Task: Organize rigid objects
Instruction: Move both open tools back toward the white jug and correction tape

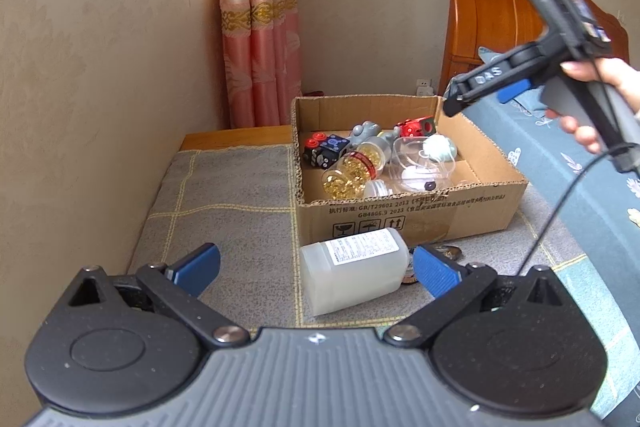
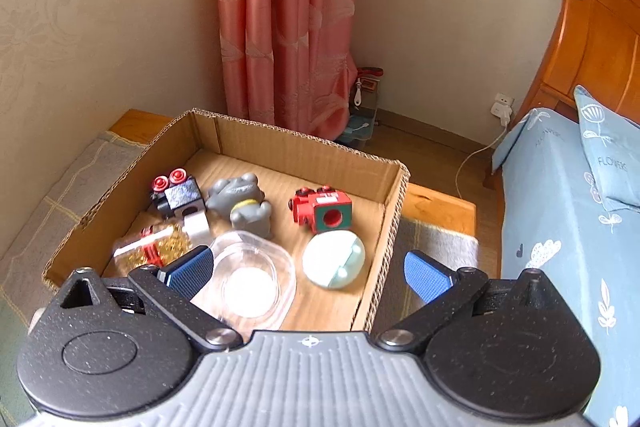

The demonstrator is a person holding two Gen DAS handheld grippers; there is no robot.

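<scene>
Both the left gripper point(image 1: 316, 269) and right gripper point(image 2: 308, 269) stand wide apart, empty. The white jug point(image 1: 354, 269) lies on its side outside the cardboard box point(image 1: 416, 211); its smooth body could squirt from the pads. The crowded box leaves little room.

Brown cardboard box point(image 2: 280, 143); grey mat point(image 1: 232, 203), yellow grid lines; pink curtain point(image 2: 288, 27), gold patterned band; blue bedspread point(image 2: 560, 219), white leaf print; red-green cube point(image 2: 326, 211); translucent white jug point(image 1: 352, 271).
</scene>
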